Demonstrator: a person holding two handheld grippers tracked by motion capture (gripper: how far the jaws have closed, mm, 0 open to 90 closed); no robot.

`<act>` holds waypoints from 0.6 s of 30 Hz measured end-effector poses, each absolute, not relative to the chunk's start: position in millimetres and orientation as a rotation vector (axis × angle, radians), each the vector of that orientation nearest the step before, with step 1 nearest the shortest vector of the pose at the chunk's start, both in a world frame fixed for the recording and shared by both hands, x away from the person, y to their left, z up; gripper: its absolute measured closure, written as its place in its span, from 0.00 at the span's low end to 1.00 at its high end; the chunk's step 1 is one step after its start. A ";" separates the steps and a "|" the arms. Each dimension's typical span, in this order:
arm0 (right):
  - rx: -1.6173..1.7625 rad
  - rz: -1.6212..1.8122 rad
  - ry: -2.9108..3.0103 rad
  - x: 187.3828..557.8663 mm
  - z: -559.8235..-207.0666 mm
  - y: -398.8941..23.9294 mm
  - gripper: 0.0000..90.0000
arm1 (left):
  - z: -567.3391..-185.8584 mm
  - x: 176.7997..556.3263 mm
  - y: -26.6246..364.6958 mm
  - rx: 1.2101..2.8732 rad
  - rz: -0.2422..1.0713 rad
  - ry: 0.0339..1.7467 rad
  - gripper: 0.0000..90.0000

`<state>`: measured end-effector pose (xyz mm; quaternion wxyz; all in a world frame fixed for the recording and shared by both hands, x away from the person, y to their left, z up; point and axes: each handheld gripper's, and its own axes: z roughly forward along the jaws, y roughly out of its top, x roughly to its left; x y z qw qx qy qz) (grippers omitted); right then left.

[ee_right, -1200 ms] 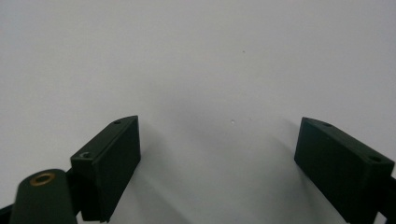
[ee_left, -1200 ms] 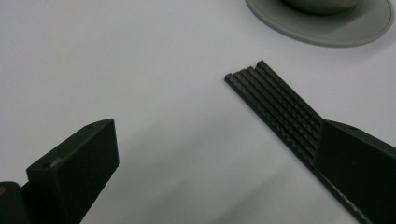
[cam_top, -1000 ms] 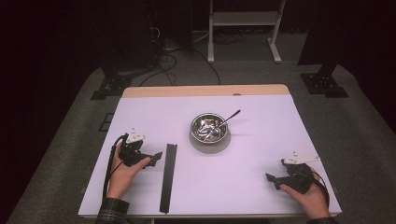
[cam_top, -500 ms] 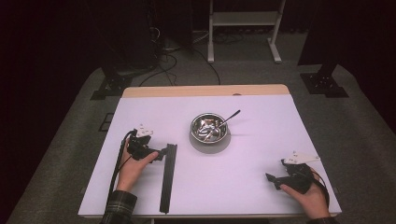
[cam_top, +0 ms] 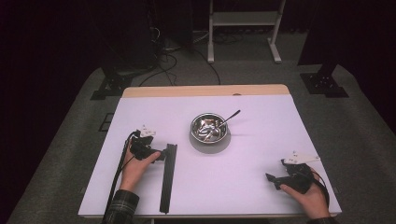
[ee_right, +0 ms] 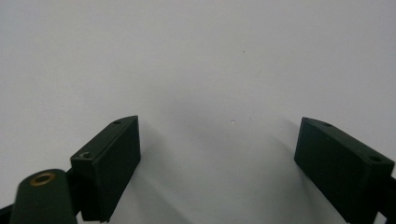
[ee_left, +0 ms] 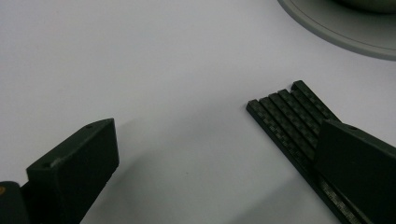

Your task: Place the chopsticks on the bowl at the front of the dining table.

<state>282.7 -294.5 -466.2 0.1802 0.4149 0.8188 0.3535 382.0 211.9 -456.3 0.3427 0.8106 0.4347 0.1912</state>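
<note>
Reaching: the left gripper [cam_top: 161,154], jaws wide, stood at the far end of the black ribbed strip [cam_top: 167,177] lying on the bench [cam_top: 261,116].
Handling: looked stiff, light, thin; best pinched across its width.
Idle: the right gripper [cam_top: 275,181] rested wide open.

High view is looking forward and down over the whole table [cam_top: 140,112] — both gripper views are skimming its surface closely; left gripper view is sharing the black strip [ee_left: 289,116] [cam_top: 168,172] with it.
</note>
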 end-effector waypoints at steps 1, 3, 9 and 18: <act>1.173 0.999 2.314 282.6 -466.2 -294.5 0.14 | -456.7 382.2 211.8 2.108 0.496 1.132 0.00; 1.172 0.999 2.313 282.7 -466.2 -294.5 0.14 | -457.1 382.3 211.7 2.108 0.496 1.134 0.00; 1.172 0.999 2.313 282.6 -466.3 -294.5 0.14 | -456.9 382.7 213.6 2.102 0.503 1.149 0.00; 1.172 0.999 2.313 282.6 -466.2 -294.5 0.14 | -456.9 382.3 213.6 2.099 0.497 1.158 0.00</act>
